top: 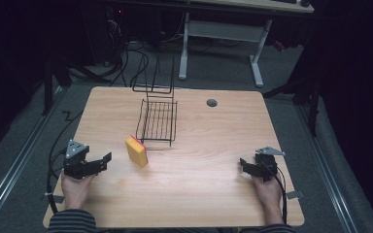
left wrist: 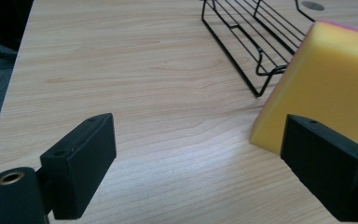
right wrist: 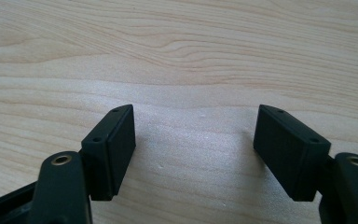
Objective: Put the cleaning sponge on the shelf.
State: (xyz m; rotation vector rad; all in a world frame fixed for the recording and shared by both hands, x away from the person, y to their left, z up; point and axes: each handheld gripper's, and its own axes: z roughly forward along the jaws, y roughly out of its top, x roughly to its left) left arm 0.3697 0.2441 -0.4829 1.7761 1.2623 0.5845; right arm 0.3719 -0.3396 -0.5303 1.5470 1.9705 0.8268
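A pale wood-grain tabletop (top: 199, 194) with rounded corners carries just a few things. A yellow sponge (top: 137, 151), a soft-looking rectangular block with a thin pink layer on one face, stands on edge left of the tabletop's middle, toward the near edge. Just behind it, close to touching at its front corner, sits a black wire rack (top: 158, 119), thin rods welded into a shallow trough with an upright frame at the back, reaching to the far edge. A small dark round grommet (top: 211, 103) is set into the wood near the far edge, right of the rack.

The left gripper (top: 99, 162), matte black plastic with a grey plate on top, is held near the near-left corner, its jaws wide apart and empty, pointing toward the sponge. In its own view the sponge (left wrist: 324, 84) sits just past the right jaw, with the rack's wires (left wrist: 251, 46) beyond.

The right gripper (top: 246, 165) rests by the near-right corner, its blocky jaws also spread, bare grain between them in its own view.
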